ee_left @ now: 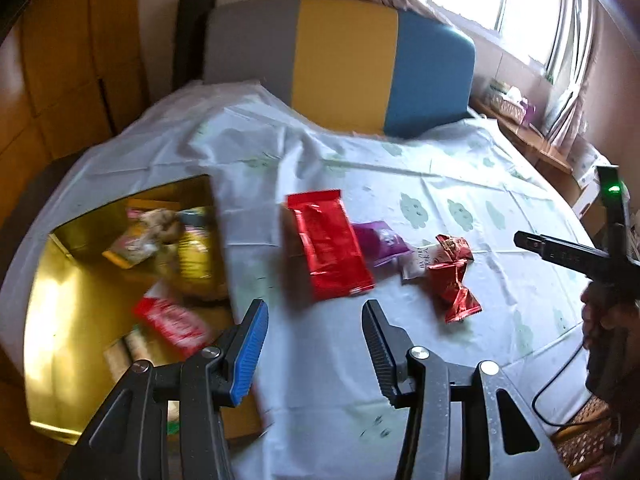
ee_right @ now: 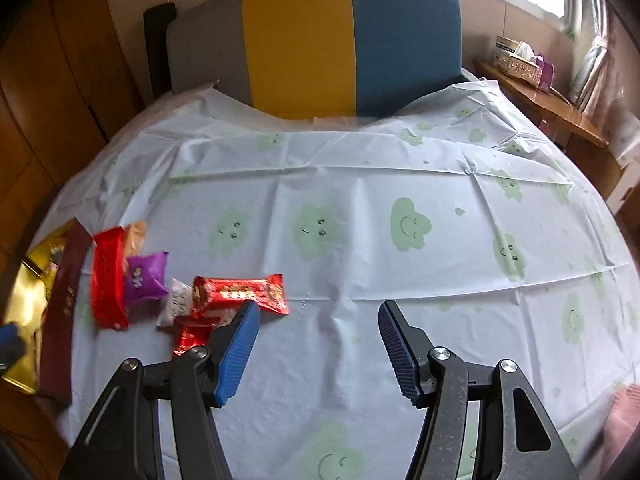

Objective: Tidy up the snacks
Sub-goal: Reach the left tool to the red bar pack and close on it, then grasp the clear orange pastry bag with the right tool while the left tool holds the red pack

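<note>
Snacks (ee_left: 330, 244) on cloth, just ahead of empty left gripper (ee_left: 316, 344)

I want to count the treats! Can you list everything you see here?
Gold box: one, shiny gold, left on the cloth, snacks inside.
Big red packet: one, red, beside the box.
Purple packet: one, purple, right of the big red packet.
White packet: one, white, next to purple.
Crinkly red wrappers: at least two, red, rightmost.
Tablecloth: one, white with green clouds.
Chair: one, grey, yellow, blue, behind.
Tissue box: one, on side table.
Left claw: open, empty.
Right claw: open, empty.
</note>
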### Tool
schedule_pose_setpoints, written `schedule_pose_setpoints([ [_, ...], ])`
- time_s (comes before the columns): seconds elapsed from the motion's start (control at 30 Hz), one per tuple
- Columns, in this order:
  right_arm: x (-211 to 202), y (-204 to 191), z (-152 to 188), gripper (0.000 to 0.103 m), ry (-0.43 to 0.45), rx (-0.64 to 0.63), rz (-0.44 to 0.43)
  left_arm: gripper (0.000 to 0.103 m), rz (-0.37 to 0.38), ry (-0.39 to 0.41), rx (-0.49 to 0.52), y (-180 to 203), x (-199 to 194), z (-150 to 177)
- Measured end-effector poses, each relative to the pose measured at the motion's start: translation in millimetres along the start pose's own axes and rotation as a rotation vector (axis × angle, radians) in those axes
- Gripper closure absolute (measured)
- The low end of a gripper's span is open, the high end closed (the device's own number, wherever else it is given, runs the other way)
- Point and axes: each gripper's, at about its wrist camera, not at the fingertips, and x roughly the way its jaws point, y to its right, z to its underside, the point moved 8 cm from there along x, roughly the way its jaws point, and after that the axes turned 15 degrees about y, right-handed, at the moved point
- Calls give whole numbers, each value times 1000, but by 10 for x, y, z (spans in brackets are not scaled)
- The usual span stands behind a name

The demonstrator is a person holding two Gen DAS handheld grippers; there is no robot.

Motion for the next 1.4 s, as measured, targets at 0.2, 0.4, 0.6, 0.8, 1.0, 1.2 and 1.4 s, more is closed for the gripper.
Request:
schedule_pose_setpoints([
  [0.2,-36,-119,-24,37,13,0,-45,45,3,-49,-4,150,496,-56],
  [0.4,-63,-126,-54,34,22,23,-58,29,-38,-77,-14,149,888,-102],
  [0.6,-64,-186,-63,33,24,6,-72,29,-61,-107,-63,63,1185,-103],
  [0.8,-49,-186,-56,33,29,-17,-56,60,-23,-140,-84,73,1309,-5],
  [1.0,-34,-200,-26,33,22,-43,-47,62,64,-95,-1,284,837,144],
  [1.2,-32,-268,42,33,11,-63,-73,62,147,-129,97,478,356,568],
  [1.4,-26,-502,113,33,-16,-56,-161,62,158,-140,120,402,129,896],
])
